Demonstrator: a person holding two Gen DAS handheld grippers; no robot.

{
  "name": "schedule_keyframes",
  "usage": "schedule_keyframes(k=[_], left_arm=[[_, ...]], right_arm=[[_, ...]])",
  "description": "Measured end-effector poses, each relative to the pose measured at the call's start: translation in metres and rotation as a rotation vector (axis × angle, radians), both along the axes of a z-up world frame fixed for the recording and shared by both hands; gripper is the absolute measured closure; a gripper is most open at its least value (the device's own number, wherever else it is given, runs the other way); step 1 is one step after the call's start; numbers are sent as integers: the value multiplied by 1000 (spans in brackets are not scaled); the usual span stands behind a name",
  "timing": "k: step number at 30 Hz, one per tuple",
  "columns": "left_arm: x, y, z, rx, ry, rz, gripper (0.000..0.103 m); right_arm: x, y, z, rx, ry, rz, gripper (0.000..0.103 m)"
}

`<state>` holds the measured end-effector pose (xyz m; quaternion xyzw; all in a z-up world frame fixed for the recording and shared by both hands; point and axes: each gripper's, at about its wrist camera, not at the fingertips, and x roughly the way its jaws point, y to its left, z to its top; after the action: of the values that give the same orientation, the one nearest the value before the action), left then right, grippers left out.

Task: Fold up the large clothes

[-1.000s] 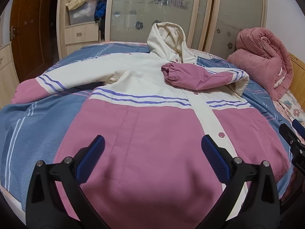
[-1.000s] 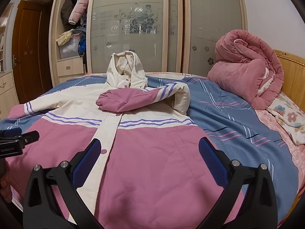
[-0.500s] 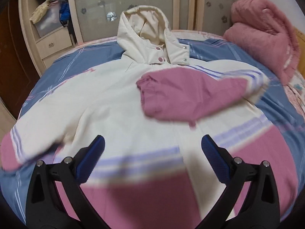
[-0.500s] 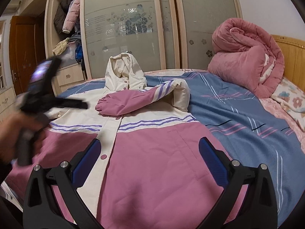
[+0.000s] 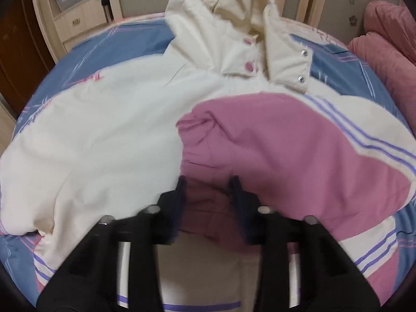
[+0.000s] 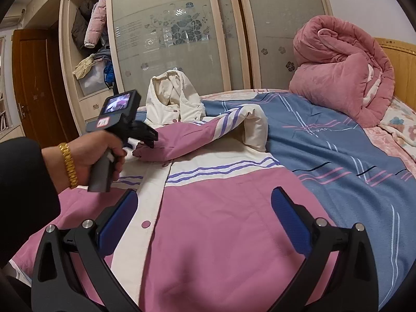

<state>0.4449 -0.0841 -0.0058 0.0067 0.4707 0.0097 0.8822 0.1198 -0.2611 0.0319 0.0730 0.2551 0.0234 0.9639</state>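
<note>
Blue striped bedding [image 5: 109,49] fills the left wrist view, and on it lies the jacket [image 5: 109,140], cream across the shoulders and hood, pink lower down, with purple stripes where the colours meet. Its hood [image 5: 223,13] sits at the top centre of the frame, pink snaps showing at the collar. One pink sleeve [image 5: 286,143] is folded across the chest, taking up the centre and right. A pale cabinet with drawers [image 5: 78,20] is at the upper left and a pink quilt [image 5: 384,41] at the upper right edge. My left gripper [image 5: 208,184] is at the lower centre, blurred; its jaws have just been closing and now stand narrow, with the pink cuff end of the sleeve bunched between the fingers, which appear to pinch it. In the right wrist view, the bed runs across the middle with frosted wardrobe doors [image 6: 176,39] behind and a brown door [image 6: 33,83] at far left. The jacket [image 6: 221,221] spreads over the centre and lower left, and the rolled quilt [image 6: 343,70] sits upper right, well apart from it. My left hand [image 6: 96,153], wearing a gold bracelet [image 6: 68,163], holds the left gripper [image 6: 147,141] at the cuff, left of centre. My right gripper [image 6: 205,223] spreads wide at the bottom, over the pink lower front, with nothing gripped.
</note>
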Motion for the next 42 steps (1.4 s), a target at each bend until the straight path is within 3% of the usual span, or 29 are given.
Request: schedule_keyframes(k=[5, 9, 11, 16, 19, 20, 21, 22, 23, 27, 30, 33, 36, 38, 41, 42], left_arm=[[-9, -12, 44, 187, -199, -55, 79], [-28, -6, 60, 465, -355, -88, 79], [-35, 4, 55, 526, -361, -81, 78], [-39, 58, 5, 468, -191, 1, 76], [-45, 74, -27, 480, -140, 18, 65], [-47, 74, -31, 482, -143, 26, 54], [-50, 75, -32, 512, -157, 57, 34], [-52, 77, -30, 535, -169, 86, 23], [-53, 80, -27, 544, -176, 116, 4], [-62, 98, -10, 473, -169, 118, 2], [-91, 101, 11, 465, -243, 114, 2], [-151, 90, 40, 469, -374, 80, 2], [-221, 88, 62, 403, -468, 34, 2], [-258, 96, 68, 289, -487, 40, 2], [-317, 106, 61, 11, -464, -15, 2], [-328, 106, 56, -30, -456, -33, 2]], right_arm=[[5, 7, -2, -7, 5, 16, 1], [10, 13, -5, -11, 14, 24, 1], [12, 15, -6, -14, 18, 29, 1], [16, 21, -7, -21, 27, 42, 1], [17, 23, -9, -21, 35, 48, 1], [18, 24, -9, -23, 36, 50, 1], [17, 25, -9, -25, 35, 52, 1], [17, 26, -9, -27, 32, 54, 1], [18, 26, -9, -29, 32, 55, 1], [21, 28, -10, -30, 42, 60, 1], [20, 28, -9, -30, 39, 62, 1], [17, 26, -9, -36, 38, 64, 1], [12, 22, -9, -38, 43, 74, 1], [6, 20, -7, -42, 35, 78, 1], [-8, 16, -5, -63, 22, 82, 1], [-11, 15, -5, -64, 21, 83, 1]])
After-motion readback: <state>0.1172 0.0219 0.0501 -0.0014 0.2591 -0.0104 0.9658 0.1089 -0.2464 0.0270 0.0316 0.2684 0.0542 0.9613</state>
